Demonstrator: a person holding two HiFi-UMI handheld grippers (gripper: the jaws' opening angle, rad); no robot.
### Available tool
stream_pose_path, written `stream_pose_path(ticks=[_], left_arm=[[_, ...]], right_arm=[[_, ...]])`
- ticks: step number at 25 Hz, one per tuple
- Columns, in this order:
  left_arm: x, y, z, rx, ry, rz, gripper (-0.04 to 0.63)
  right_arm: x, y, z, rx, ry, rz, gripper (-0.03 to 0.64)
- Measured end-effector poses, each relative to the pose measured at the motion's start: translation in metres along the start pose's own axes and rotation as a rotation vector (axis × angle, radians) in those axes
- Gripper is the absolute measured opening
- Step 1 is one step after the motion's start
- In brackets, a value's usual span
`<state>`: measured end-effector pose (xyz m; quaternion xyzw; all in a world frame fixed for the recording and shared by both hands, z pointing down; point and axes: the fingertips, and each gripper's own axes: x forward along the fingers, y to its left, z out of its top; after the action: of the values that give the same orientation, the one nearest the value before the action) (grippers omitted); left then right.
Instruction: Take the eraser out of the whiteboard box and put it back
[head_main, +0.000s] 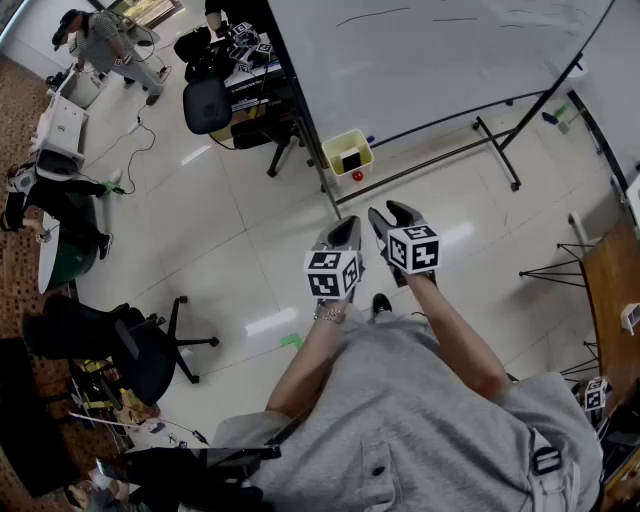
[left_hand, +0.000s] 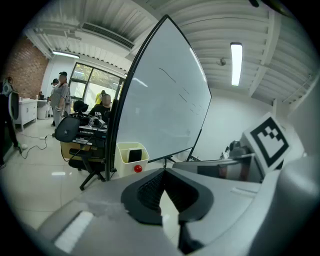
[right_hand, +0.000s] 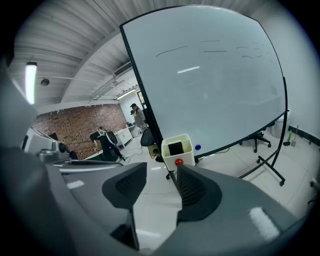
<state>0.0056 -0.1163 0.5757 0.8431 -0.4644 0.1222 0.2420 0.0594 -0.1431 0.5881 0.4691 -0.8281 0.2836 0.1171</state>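
Observation:
A pale yellow whiteboard box (head_main: 346, 150) hangs at the lower left corner of the whiteboard (head_main: 430, 60), with a black eraser (head_main: 351, 160) standing in it and a red magnet (head_main: 357, 176) just below. Both grippers hover over the floor, well short of the box. My left gripper (head_main: 350, 226) has its tips together and nothing in it. My right gripper (head_main: 388, 212) stands open and empty. The left gripper view shows the box (left_hand: 131, 152) beyond the closed left gripper (left_hand: 164, 172). The right gripper view shows the box (right_hand: 177, 150) and eraser (right_hand: 175, 148) beyond the right gripper (right_hand: 162, 172).
The whiteboard stands on a black wheeled frame (head_main: 495, 150) whose legs spread over the tiled floor. A black office chair (head_main: 207, 104) and a cluttered desk (head_main: 245, 60) sit left of the board. Another chair (head_main: 140, 345) is at the lower left. People (head_main: 105, 40) stand far back.

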Motion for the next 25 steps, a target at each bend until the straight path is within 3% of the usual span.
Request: stream_pose_path(ticks=[4,8,12,17,25], left_arm=[[0.012,0.019,0.004,0.011,0.031,0.016,0.003],[0.025,0.054,0.033,0.002,0.005,0.029,0.003],[0.036,0.084,0.063,-0.001,-0.035,0.009,0.003],[0.039,0.11,0.066,-0.032,-0.041,-0.009,0.003],[0.05,0.125,0.075,-0.039,-0.035,0.003,0.003]], right_arm=[[0.036,-0.017,0.012,-0.022,0.023,0.002,0.199],[0.083,-0.023,0.028,-0.105,0.063,-0.032,0.251],[0.129,-0.032,0.039,-0.137,0.089,-0.097,0.291],[0.168,-0.058,0.033,-0.163,0.189,-0.224,0.327],[0.192,-0.06,0.01,-0.145,0.3,-0.213,0.325]])
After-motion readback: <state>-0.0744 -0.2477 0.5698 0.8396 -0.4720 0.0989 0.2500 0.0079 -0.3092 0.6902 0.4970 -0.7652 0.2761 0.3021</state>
